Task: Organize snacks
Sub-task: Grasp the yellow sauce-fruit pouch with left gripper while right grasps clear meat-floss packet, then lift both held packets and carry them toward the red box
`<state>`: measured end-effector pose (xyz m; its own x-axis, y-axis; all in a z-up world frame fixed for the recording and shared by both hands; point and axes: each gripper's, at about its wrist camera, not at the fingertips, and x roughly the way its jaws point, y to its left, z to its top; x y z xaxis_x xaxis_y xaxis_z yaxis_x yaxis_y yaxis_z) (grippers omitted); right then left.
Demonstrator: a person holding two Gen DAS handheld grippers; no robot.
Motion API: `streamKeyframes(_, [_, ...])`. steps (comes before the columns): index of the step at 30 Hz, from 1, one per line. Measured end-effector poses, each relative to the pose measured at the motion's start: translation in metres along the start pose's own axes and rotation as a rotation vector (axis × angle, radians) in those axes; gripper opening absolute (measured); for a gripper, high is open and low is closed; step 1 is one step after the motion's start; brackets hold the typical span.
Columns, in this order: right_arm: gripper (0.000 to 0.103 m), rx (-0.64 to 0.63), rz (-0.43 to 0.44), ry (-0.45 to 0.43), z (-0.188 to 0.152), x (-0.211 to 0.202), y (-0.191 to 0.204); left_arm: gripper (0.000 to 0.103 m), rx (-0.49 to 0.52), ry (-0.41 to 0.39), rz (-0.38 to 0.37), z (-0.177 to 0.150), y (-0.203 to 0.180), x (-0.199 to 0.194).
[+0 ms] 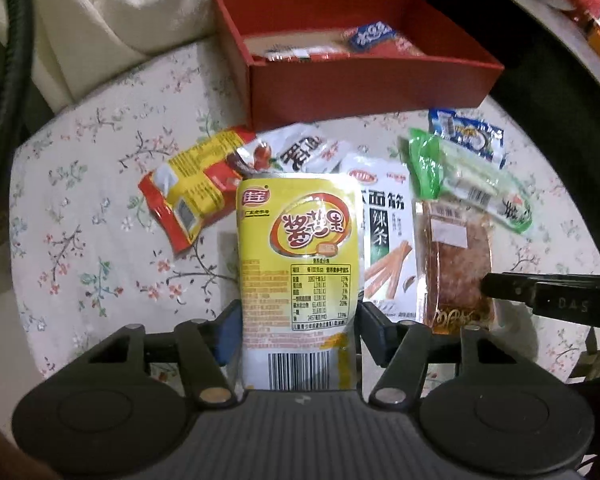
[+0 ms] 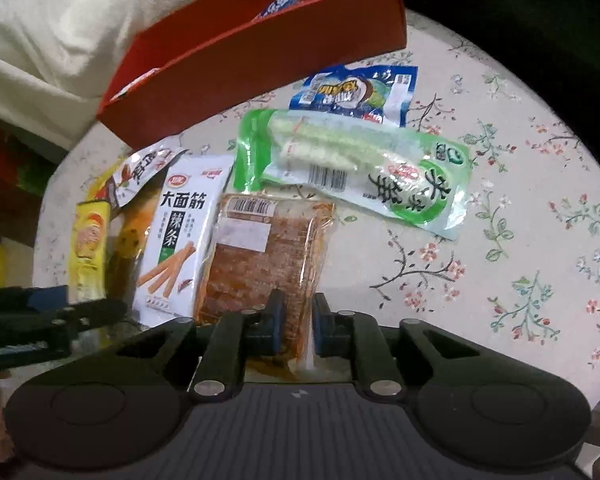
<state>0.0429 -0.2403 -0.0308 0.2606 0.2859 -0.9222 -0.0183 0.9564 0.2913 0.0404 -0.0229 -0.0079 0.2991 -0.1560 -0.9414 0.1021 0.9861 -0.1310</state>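
Snacks lie in a loose group on the floral bench [image 1: 80, 184], just in front of a red box [image 1: 364, 80] that stands near the far edge and already has a few packets inside. Both grippers point steeply down at the bench. The left gripper [image 1: 298, 326] has its fingers [image 1: 228, 328] on both sides of a yellow packet [image 1: 298, 248], and the pads seem to press its edges, so it is held in a half-open grip. The right gripper [image 2: 296, 326] is nearly closed, and its fingers [image 2: 274, 320] pinch the near end of a clear packet of brown spicy strips [image 2: 260, 256]. In the left wrist view only one black finger of the right gripper comes in from the right edge, over this brown packet. The lower end of each held packet is hidden behind the gripper body. Between the two held packets lies a white packet with printed sticks [image 2: 176, 240]. A green packet [image 2: 360, 164] and a blue one [image 2: 356, 90] lie toward the far right of the group, and a red and yellow packet [image 1: 192, 188] lies at the left. The packets inside the box are partly hidden by its wall, and their print is too small to read.
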Motion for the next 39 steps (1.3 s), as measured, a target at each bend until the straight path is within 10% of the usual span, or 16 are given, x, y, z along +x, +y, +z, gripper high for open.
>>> streamKeyframes(7, [0.076, 0.111, 0.091, 0.007, 0.01, 0.009, -0.001, 0.054, -0.008, 0.048, 0.003, 0.001, -0.001, 0.012])
streamKeyframes(11, [0.086, 0.025, -0.039, -0.005, 0.015, 0.022, 0.033, 0.055, -0.008, 0.051, -0.004, 0.0, -0.003, 0.012])
streamKeyframes(17, [0.083, -0.175, -0.181, -0.021, 0.004, 0.031, 0.064, 0.055, -0.018, 0.051, -0.014, -0.001, 0.003, 0.009])
streamKeyframes(39, [0.072, -0.11, 0.01, -0.149, 0.016, -0.032, 0.048, 0.055, -0.013, -0.087, -0.087, 0.019, 0.0, -0.036])
